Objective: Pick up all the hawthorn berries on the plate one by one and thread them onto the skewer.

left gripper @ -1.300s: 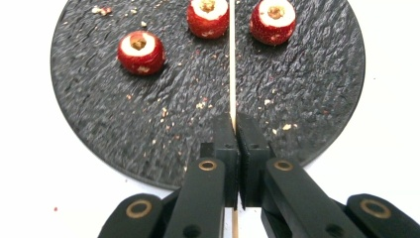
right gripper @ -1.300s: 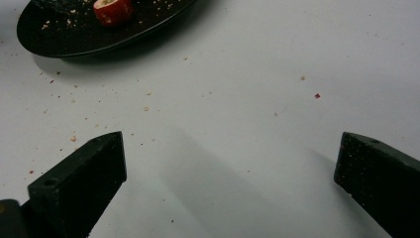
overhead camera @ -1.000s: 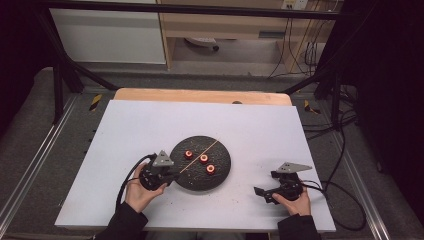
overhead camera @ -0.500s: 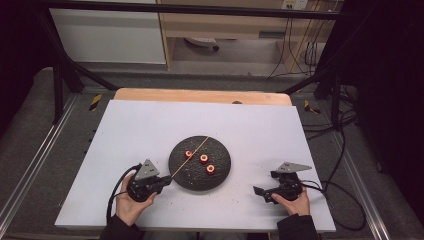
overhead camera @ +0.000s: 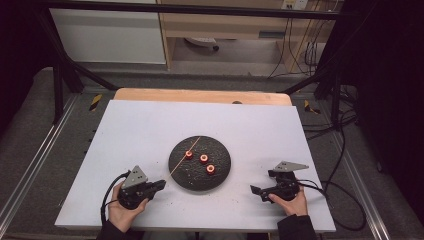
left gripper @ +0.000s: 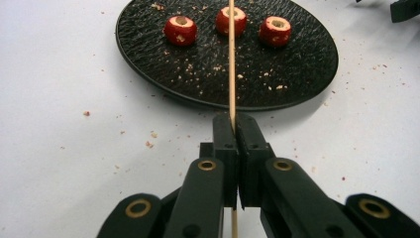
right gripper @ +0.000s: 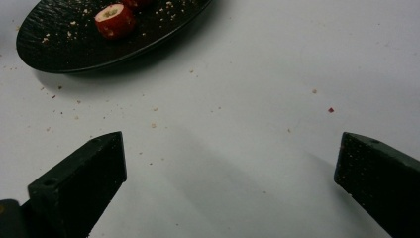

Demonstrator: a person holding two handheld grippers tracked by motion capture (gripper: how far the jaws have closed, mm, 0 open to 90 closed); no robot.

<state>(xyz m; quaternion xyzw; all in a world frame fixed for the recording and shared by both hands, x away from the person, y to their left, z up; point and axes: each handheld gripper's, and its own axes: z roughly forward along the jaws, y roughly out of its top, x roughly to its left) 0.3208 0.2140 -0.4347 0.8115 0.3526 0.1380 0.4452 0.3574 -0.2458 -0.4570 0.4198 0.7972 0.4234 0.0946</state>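
Left gripper (overhead camera: 161,184): we pinch the skewer (left gripper: 231,64), near-left of the plate (overhead camera: 220,175).
Fruit pieces (overhead camera: 204,159): three on the plate; we aim at one core, keeping the skewer level.
Right gripper (overhead camera: 256,190): jaws spread, empty, resting near-right.

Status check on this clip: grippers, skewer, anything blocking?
Left gripper shut on skewer, which lies over the plate. Right gripper open, on the table, holding nothing. Three red pieces on the plate. Nothing in the way.
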